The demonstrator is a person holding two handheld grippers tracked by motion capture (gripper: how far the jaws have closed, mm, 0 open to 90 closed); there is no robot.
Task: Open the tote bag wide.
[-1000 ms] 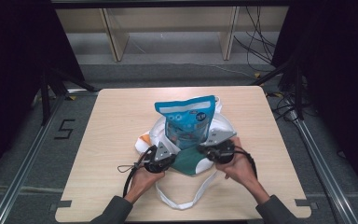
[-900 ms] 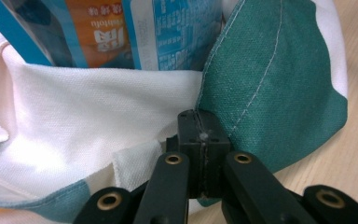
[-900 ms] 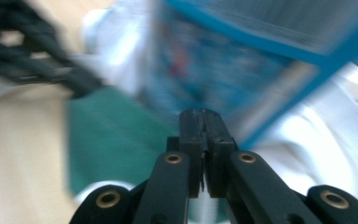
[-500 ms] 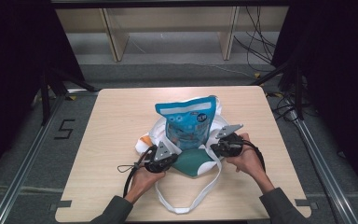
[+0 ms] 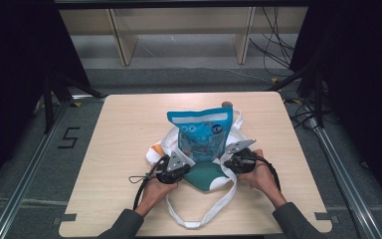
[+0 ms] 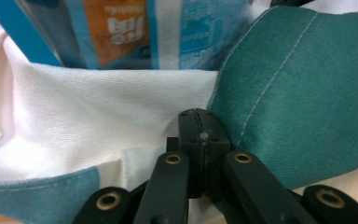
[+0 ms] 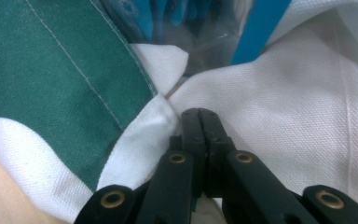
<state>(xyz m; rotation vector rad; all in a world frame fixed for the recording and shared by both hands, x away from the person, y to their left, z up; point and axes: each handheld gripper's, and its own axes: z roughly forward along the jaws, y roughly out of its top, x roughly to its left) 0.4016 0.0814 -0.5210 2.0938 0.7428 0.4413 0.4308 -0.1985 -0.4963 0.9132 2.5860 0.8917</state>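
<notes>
A white and green cloth tote bag [image 5: 206,180] lies mid-table with a blue snack pouch [image 5: 203,133] standing in its mouth. My left gripper [image 5: 185,167] is at the bag's left rim, shut, pinching cloth where the white panel [image 6: 98,107] meets the green one [image 6: 298,102]; its jaws [image 6: 199,116] are pressed together. On the right rim my right gripper [image 5: 226,162] is shut too, its tips [image 7: 201,114] nipping the white cloth [image 7: 279,107] beside the green panel [image 7: 56,65]. The pouch [image 6: 121,28] rises just behind both sets of jaws.
The bag's white handle strap [image 5: 199,221] loops toward the table's near edge. A small brown object [image 5: 226,104] sits behind the pouch. Bare wooden tabletop [image 5: 124,129] surrounds the bag. Wooden shelf legs and cables stand on the floor beyond the far edge.
My right gripper has sunk and shifted slightly right with the bag's right rim in it, exposing more of the green panel. The left gripper has stayed put.
</notes>
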